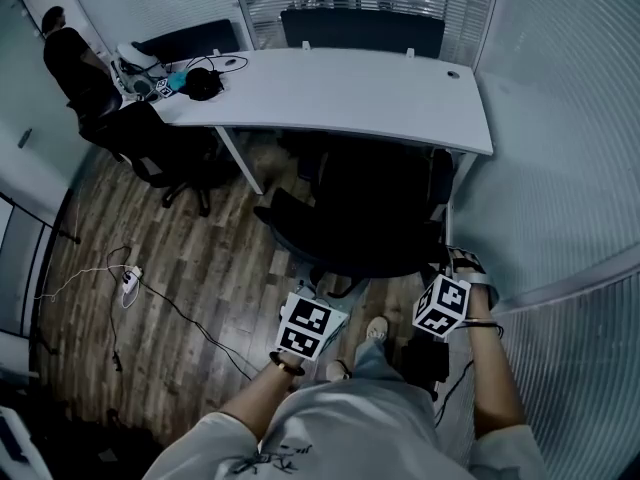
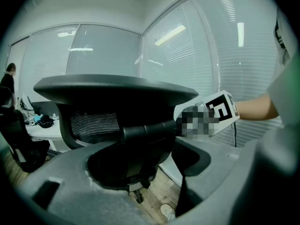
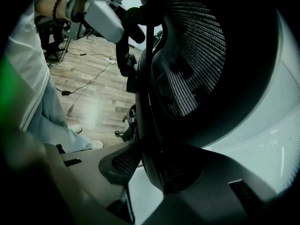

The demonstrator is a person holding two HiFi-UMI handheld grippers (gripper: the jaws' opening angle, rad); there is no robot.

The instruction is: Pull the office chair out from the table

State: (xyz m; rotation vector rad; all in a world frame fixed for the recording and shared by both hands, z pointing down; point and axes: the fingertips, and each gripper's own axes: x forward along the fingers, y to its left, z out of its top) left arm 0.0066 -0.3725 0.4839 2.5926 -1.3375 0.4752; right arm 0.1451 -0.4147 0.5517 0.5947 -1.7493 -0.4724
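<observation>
Black mesh office chair (image 1: 370, 213) — stands on dark wood-plank floor (image 1: 190, 268), close before curved white table (image 1: 340, 93); blind-covered glass walls (image 1: 560, 168) surround. Left gripper (image 1: 322, 298) and right gripper (image 1: 447, 268) — jaws clamped on its backrest.

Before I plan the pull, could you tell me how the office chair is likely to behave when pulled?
The office chair probably rolls easily: a caster shows beneath it on smooth wood floor. Pulled high by its mesh back, it may swivel or tilt.
</observation>
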